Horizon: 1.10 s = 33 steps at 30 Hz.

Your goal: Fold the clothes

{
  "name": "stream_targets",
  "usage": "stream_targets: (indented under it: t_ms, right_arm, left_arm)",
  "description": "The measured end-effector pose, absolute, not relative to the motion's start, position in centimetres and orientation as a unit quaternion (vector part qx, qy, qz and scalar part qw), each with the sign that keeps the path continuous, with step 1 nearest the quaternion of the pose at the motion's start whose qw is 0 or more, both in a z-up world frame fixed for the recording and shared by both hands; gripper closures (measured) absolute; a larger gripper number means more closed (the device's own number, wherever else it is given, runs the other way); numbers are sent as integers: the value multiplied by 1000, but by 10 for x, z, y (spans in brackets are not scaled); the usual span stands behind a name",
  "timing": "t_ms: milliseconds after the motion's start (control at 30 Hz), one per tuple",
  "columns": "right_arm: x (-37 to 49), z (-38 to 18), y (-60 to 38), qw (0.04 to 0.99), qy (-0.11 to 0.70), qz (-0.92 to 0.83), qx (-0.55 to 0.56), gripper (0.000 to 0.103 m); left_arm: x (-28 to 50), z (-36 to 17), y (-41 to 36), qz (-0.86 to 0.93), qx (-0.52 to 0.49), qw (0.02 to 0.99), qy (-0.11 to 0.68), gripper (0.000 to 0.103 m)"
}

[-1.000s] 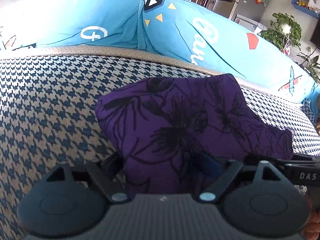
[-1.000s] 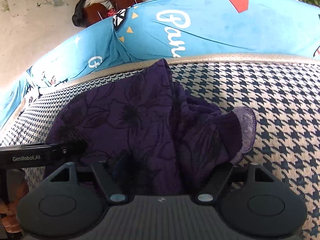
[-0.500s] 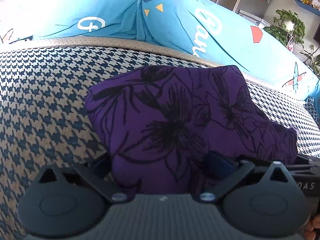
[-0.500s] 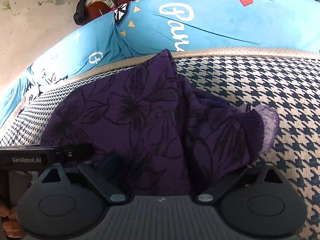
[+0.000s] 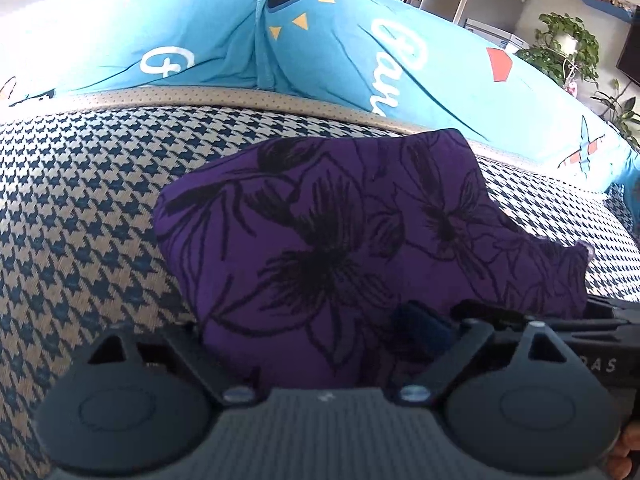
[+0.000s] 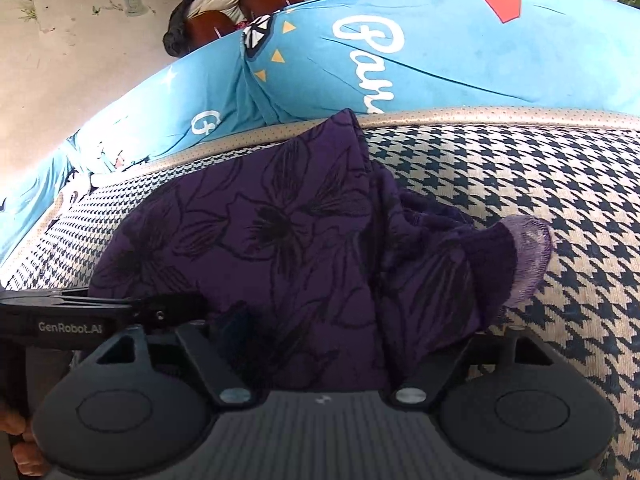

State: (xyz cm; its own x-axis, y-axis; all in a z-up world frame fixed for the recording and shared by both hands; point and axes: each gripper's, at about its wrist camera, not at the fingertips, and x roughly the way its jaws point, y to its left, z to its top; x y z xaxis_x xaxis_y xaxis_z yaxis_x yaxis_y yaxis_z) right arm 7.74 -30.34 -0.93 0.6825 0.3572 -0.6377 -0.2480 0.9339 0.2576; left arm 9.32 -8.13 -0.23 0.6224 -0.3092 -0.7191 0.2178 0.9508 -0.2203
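Now the purple garment [image 5: 340, 248] lies bunched on the houndstooth sofa seat [image 5: 80, 208], its near edge running in between the fingers of both grippers. The left gripper [image 5: 320, 332] and the right gripper [image 6: 332, 340] sit side by side at that edge, both angled down onto the cloth. Their fingers have just been closing, with fabric between each pair, but the tips are hidden under the folds, so whether they pinch the cloth yet cannot be told.

The main risk is a grip that takes too many layers. The garment is already doubled, and on its right a rumpled lump ends in a pale lilac hem [image 6: 528, 256]; fingers shutting here could catch the lower layer too, and the lift would then drag the whole heap rather than turn one flap. A shallow bite could slip off the soft knit mid-fold. The grippers are also close together, so one may nudge the other as they move. The blue cushion [image 5: 200, 40] behind leaves little room for a fold that way.
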Motion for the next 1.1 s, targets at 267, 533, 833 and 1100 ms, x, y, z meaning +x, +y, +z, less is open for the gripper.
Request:
stream_targets:
  t_ms: [267, 533, 833, 1100]
  right_arm:
    - [76, -8, -294, 915, 355, 183, 61, 56]
    - [63, -2, -281, 927, 328, 182, 4, 63]
    - [53, 2, -276, 932, 315, 180, -27, 64]
    - [46, 14, -273, 932, 305, 192, -33, 64]
  left_arm:
    - [81, 2, -88, -158, -31, 911, 380, 41]
    - [56, 9, -98, -135, 10, 930, 342, 58]
    - [43, 17, -105, -102, 8, 936, 338, 66]
    - [30, 23, -104, -80, 5, 935, 345, 67]
